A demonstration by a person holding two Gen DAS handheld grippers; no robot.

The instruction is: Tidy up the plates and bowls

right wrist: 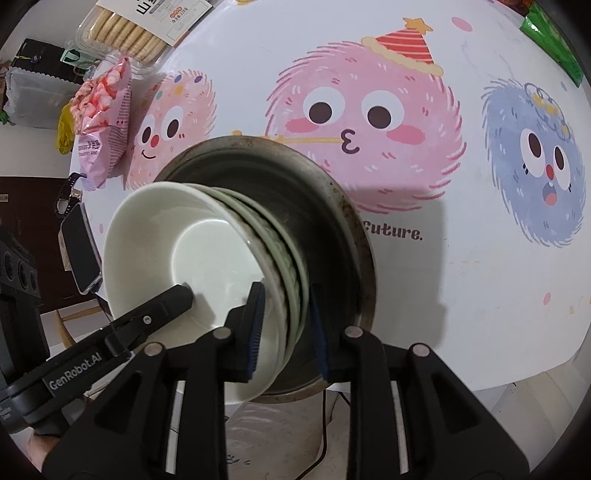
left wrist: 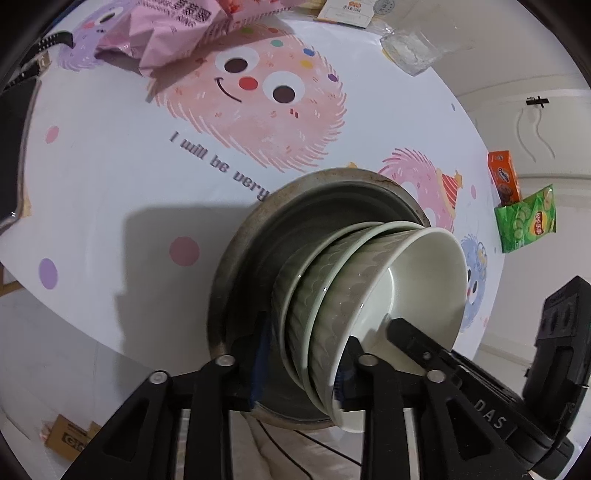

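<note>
A stack of grey-green patterned bowls (left wrist: 332,291) sits tilted on a worn metal plate (left wrist: 255,229). The top bowl's white inside (left wrist: 417,280) faces right. My left gripper (left wrist: 301,373) is shut on the stack, one finger under the plate rim and the other inside the top bowl. In the right wrist view the same bowls (right wrist: 184,240) and plate (right wrist: 332,221) show. My right gripper (right wrist: 286,328) is shut on the stack from the opposite side, and the left gripper's finger (right wrist: 162,302) reaches into the top bowl.
The table (left wrist: 110,166) has a white cartoon-monster cloth. A pink snack bag (right wrist: 103,125), a biscuit tray (right wrist: 129,29) and a phone (right wrist: 79,247) lie at its left. A green chip bag (left wrist: 524,221) and an orange box (left wrist: 504,177) lie at its other side.
</note>
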